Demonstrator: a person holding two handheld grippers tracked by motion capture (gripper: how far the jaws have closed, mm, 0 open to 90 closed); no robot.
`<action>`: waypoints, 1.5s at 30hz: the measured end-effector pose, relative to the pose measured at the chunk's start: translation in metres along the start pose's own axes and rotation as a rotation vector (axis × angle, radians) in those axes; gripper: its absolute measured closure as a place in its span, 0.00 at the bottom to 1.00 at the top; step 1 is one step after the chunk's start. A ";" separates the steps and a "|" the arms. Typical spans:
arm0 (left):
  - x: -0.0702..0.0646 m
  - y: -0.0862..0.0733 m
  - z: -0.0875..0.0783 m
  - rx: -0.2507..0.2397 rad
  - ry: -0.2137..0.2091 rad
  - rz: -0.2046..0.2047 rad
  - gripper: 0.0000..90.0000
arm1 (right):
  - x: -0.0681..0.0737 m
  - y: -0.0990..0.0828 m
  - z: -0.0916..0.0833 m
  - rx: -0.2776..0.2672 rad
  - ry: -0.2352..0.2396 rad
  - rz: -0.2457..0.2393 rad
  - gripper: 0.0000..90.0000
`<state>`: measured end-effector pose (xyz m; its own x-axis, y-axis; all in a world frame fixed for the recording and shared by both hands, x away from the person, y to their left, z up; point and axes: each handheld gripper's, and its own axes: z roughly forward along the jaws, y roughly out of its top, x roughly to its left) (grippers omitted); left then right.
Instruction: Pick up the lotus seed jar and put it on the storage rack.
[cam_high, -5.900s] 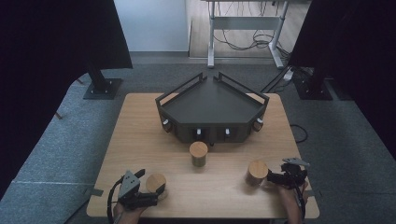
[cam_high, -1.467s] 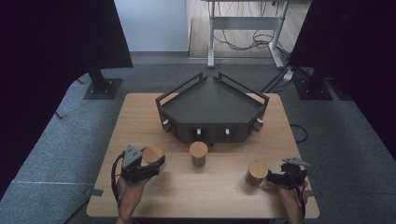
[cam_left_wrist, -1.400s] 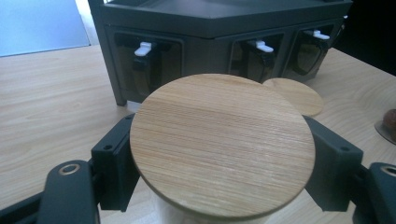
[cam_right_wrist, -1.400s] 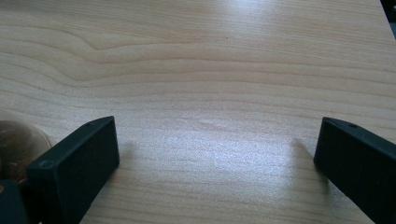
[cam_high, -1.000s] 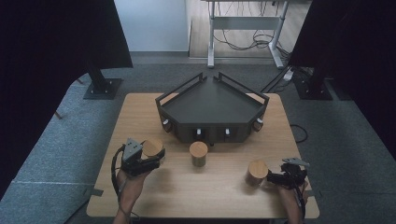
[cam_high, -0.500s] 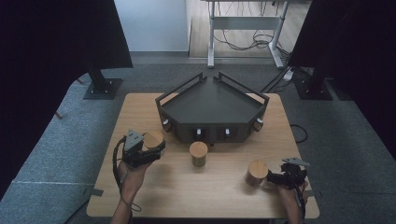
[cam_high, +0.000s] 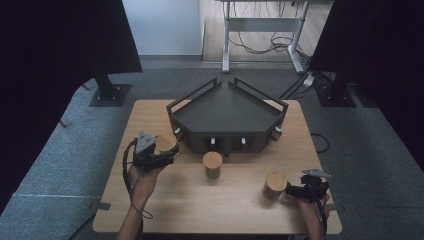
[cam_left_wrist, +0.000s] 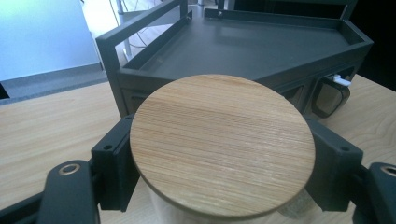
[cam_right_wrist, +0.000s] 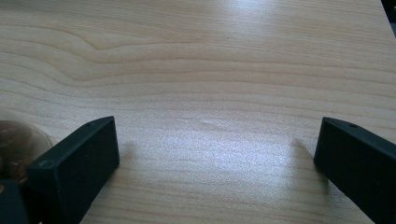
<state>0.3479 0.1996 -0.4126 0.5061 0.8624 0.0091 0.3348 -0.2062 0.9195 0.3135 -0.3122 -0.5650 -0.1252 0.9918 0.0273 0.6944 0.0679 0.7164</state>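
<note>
My left gripper (cam_high: 168, 153) is shut on a glass jar with a round wooden lid (cam_high: 166, 142) and holds it just off the front left corner of the black angular rack (cam_high: 227, 112). In the left gripper view the lid (cam_left_wrist: 222, 140) sits between the two black jaws of that gripper (cam_left_wrist: 224, 161), with the rack (cam_left_wrist: 243, 46) close behind. A second wooden-lidded jar (cam_high: 213, 164) stands in front of the rack's middle. A third jar (cam_high: 275, 183) stands at the front right. My right gripper (cam_high: 294, 191) rests just right of it, open, and over bare wood in its own view (cam_right_wrist: 217, 135).
The rack has raised rails and small drawer-like fronts with knobs (cam_high: 243, 142) along its near side. The wooden table (cam_high: 235, 210) ends close behind both hands. In the right gripper view part of a jar (cam_right_wrist: 14, 144) shows at the left edge.
The left gripper has carried its jar from the table's front left up and away from the person, toward the rack's left corner. The right gripper and the other two jars have not moved.
</note>
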 end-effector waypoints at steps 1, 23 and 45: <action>0.000 0.001 0.001 0.001 -0.002 0.002 0.27 | 0.000 0.000 0.000 0.000 0.000 0.000 0.00; 0.006 0.023 0.022 0.014 -0.014 0.008 0.27 | 0.000 0.000 0.000 0.000 0.002 -0.002 0.00; 0.007 0.044 0.037 0.000 -0.003 0.017 0.27 | 0.000 0.000 0.000 -0.001 0.004 -0.004 0.00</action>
<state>0.3955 0.1794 -0.3862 0.5145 0.8572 0.0234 0.3263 -0.2209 0.9191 0.3134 -0.3119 -0.5650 -0.1306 0.9911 0.0273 0.6935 0.0716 0.7169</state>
